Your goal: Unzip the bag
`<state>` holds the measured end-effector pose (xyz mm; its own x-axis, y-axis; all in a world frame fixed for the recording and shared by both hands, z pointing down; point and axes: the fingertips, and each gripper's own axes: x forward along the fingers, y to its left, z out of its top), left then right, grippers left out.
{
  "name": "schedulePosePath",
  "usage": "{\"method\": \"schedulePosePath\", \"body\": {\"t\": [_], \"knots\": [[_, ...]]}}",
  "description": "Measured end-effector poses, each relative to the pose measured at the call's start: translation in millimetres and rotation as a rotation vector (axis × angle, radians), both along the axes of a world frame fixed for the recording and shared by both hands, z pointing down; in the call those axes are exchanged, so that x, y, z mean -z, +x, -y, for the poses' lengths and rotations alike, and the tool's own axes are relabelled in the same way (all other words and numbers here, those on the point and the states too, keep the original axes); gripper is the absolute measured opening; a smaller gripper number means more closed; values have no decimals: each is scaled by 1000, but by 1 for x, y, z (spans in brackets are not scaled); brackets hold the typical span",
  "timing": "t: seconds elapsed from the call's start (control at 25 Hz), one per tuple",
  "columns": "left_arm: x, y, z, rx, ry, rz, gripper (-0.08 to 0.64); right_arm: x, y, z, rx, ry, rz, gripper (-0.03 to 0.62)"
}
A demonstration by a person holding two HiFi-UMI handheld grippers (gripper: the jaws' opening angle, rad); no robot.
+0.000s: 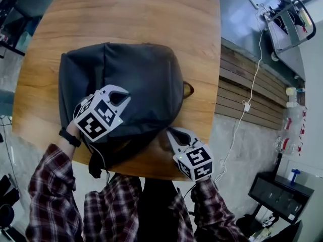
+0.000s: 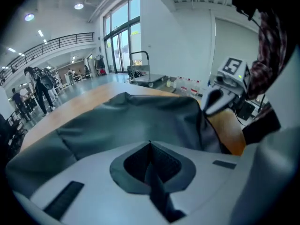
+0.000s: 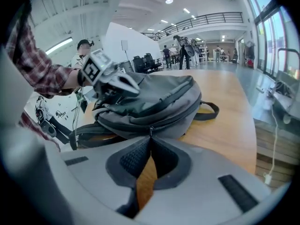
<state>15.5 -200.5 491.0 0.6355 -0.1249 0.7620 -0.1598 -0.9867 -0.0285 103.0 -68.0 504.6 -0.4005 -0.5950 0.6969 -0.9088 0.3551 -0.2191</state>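
1. Head view: bright, even overhead light. The tabletop (image 1: 126, 14) shows no glare, and there is a soft shadow along the near edge of the bag (image 1: 121, 79). Straight lines bow at the edges.
2. Left gripper view: light from ceiling spots and tall windows (image 2: 119, 36). The corners are black, and the left tool (image 2: 150, 142) is blurred up close.
3. Right gripper view: washed-out window glare on the right and a dark round vignette. The right tool (image 3: 150, 137) is soft.

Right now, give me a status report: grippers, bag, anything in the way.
Left gripper shut on bag fabric. Right gripper shut on zipper pull. Zip not yet open. Nothing blocking on table.
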Motion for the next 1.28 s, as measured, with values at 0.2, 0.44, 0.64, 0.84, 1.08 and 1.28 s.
{"method": "schedulePosePath", "body": {"t": [0.2, 0.44, 0.64, 0.84, 1.08, 1.28], "knots": [[-4, -46, -39, 30, -26, 59, 9, 6, 38, 31, -46, 24, -47, 17], [-3, -40, -54, 137, -32, 4, 9, 5, 56, 64, -58, 36, -101, 17], [-14, -24, -58, 187, -42, -27, 9, 3, 71, 77, -97, 30, -118, 17], [-19, -17, -51, 264, -57, -26, 9, 1, 69, 64, -122, 15, -179, 17], [-28, -13, -48, 336, -94, -15, 9, 0, 21, 29, -90, -14, -106, 17], [-29, -4, -44, 379, -118, -22, 9, 3, -46, 10, 11, -43, -45, 17]]}}
